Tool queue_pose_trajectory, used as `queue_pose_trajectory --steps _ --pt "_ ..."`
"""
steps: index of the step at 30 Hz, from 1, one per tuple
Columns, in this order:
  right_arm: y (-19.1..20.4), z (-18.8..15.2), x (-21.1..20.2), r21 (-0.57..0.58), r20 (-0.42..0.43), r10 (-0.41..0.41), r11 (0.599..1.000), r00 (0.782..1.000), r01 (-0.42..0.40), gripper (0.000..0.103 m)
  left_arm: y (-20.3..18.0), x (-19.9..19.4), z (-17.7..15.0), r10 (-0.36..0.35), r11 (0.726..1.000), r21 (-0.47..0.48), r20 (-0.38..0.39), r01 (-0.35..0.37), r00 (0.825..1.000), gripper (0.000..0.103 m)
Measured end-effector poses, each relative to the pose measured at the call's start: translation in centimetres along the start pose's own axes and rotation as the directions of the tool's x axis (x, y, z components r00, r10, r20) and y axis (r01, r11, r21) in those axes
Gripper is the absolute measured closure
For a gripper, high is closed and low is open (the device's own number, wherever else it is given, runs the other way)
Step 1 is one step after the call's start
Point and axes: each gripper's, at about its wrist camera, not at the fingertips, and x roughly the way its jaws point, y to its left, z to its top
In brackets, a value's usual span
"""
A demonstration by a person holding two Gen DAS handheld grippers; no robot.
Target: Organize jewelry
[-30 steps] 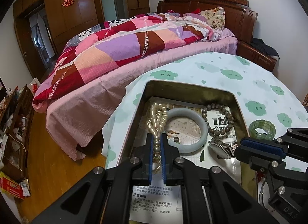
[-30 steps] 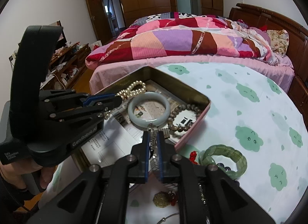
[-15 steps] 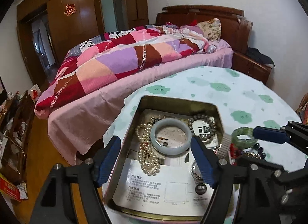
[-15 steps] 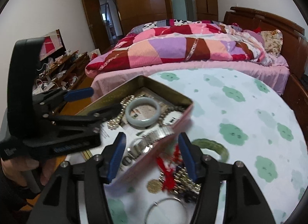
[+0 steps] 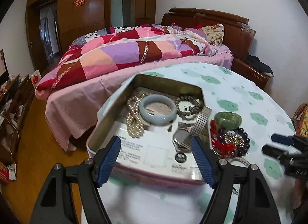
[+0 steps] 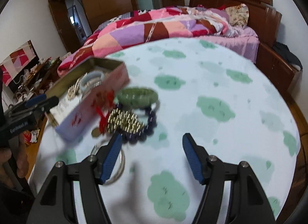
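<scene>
Hard to make out: the right wrist view is motion-blurred, so the loose pieces read only as colour and outline. The print on the paper sheet (image 5: 154, 152) lining the tin is illegible. A silver bangle (image 6: 117, 168) is partly hidden behind a blue pad of the right gripper.

Tin box (image 5: 173, 87): open, brassy inside, pink outer wall, standing on the counter (image 6: 221, 81), which carries a white cloth with green cloud prints. Contents: pale jade bangle (image 5: 157, 109) lying flat; pearl strand (image 5: 134, 122) heaped just left of it, touching; brown bead bracelet (image 5: 187, 106) to its right; metal watch (image 5: 182, 139) with its expansion band draped over the tin's right rim.

Loose on the counter, just right of the tin: green stone bracelet (image 5: 228, 119); red cord tassel (image 5: 221, 145); gold bead cluster (image 6: 125, 121); dark purple bead string (image 6: 148, 125), all in one touching pile.

Left gripper (image 5: 156, 158): jaws spread wide, empty, over the tin's near edge. One second ago they were pinched on the pearl strand, which now lies released in the tin.

Right gripper (image 6: 152, 156): jaws spread wide, empty, over bare cloth beside the loose pile. One second ago they were pressed together at the tin's edge; the view has since swung right.
</scene>
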Motion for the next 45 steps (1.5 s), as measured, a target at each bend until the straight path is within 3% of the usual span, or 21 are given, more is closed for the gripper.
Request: queue_pose_trajectory --steps 3,10,15,17,22,32,36,39,45 --pt "1.3 -0.6 0.6 -0.028 -0.029 0.025 0.999 0.999 -0.025 0.035 -0.5 -0.3 -0.4 -0.007 1.0 0.005 -0.006 0.007 1.0 0.028" --pt "3.6 -1.7 1.8 -0.112 -0.078 0.031 0.993 0.996 -0.039 0.057 -1.2 -1.0 -0.7 -0.012 1.0 0.028 -0.003 0.012 1.0 0.028" --pt "3.7 -2.3 2.2 -0.142 -0.094 0.009 0.99 0.996 -0.022 0.078 -1.8 -1.1 -0.7 -0.03 0.999 0.04 -0.004 0.03 1.0 0.028" --pt "3.7 -2.5 2.2 -0.151 -0.096 0.001 0.988 0.995 -0.016 0.092 -2.2 -1.1 -0.8 -0.036 0.998 0.052 -0.008 0.037 0.999 0.028" --pt "4.0 -2.8 1.8 -0.163 -0.084 -0.006 0.987 0.996 -0.008 0.097 -2.6 -1.1 -0.7 -0.036 0.997 0.064 -0.007 0.036 0.999 0.028" --pt "0.3 -1.9 -0.4 -0.059 -0.021 -0.061 0.996 0.998 0.06 0.098 -4.9 -1.1 -0.3 -0.059 0.99 0.129 0.002 0.058 0.998 0.028" --pt "-0.1 -1.7 -0.5 -0.021 -0.023 0.008 1.0 1.0 -0.008 0.09 -5.1 -0.8 -0.2 -0.061 0.991 0.12 -0.006 0.062 0.998 0.028" --pt "1.3 -1.8 0.1 -0.055 -0.045 0.038 0.998 0.998 -0.041 0.075 -4.9 -0.5 -0.4 -0.043 0.992 0.114 -0.02 0.045 0.999 0.028" --pt "3.6 -2.4 1.9 -0.137 -0.092 0.003 0.99 0.996 -0.016 0.077 -4.4 -0.1 -0.4 -0.03 0.995 0.089 -0.032 0.033 0.999 0.028"
